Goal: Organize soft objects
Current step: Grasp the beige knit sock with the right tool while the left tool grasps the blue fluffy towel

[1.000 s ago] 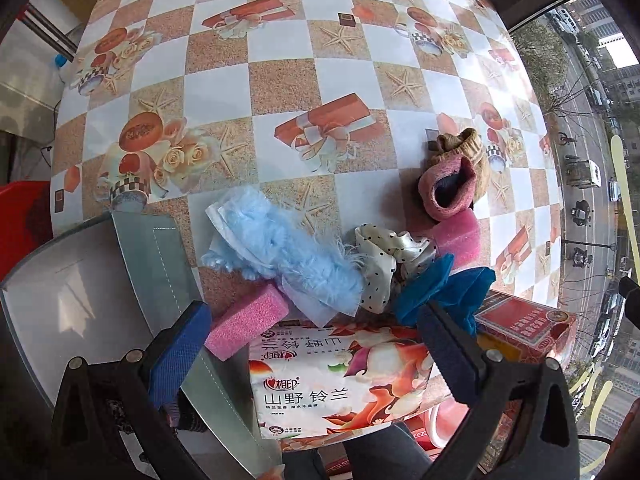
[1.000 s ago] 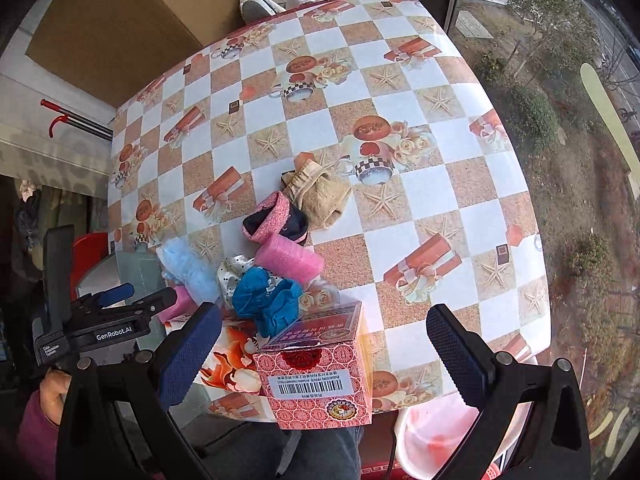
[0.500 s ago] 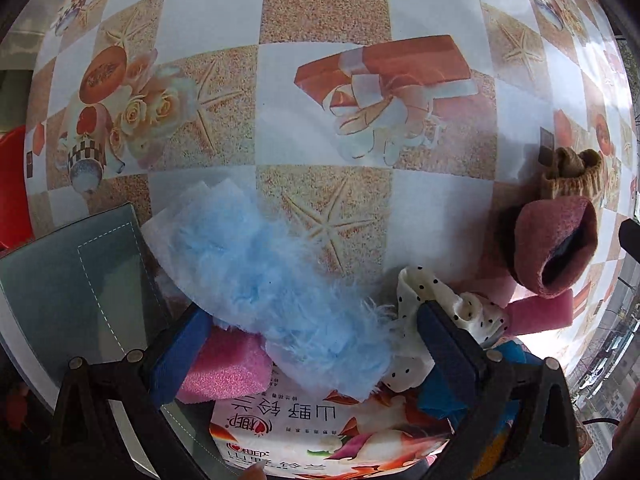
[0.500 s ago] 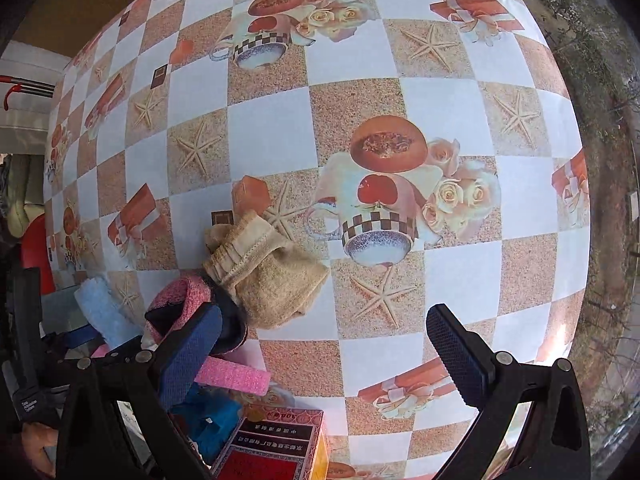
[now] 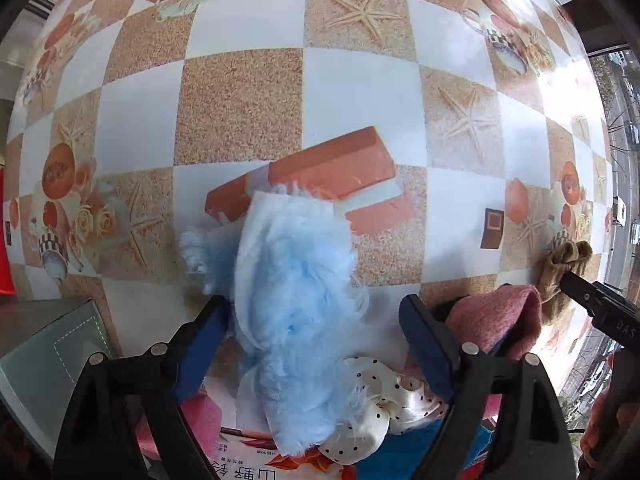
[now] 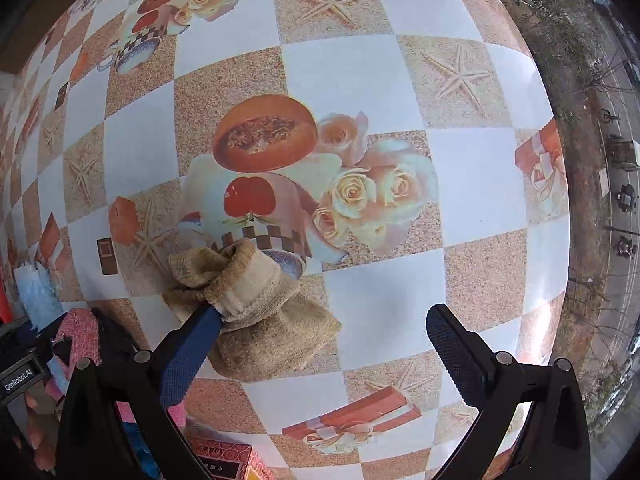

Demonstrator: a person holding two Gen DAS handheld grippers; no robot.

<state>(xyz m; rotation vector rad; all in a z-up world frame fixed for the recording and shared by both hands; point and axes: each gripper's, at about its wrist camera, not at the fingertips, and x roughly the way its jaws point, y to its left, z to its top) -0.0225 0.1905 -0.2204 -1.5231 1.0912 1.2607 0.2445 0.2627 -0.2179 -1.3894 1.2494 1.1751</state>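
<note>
Both grippers advanced | left gripper spread around blue fluff | right gripper spread, finger touching tan sock

"GenRobot.AI" marks the left claw's body; the tissue pack perhaps reads "山野".

Bright daylight, glare on tablecloth at right, strong fisheye bending, dark corners.

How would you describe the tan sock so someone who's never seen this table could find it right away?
Start at the checkered tablecloth and find the printed cup with roses. Just below that print lies the tan sock, bunched up with its ribbed cuff upward, against the right claw's left finger. It's the only beige knit; the neighbouring sock is pink.
</note>
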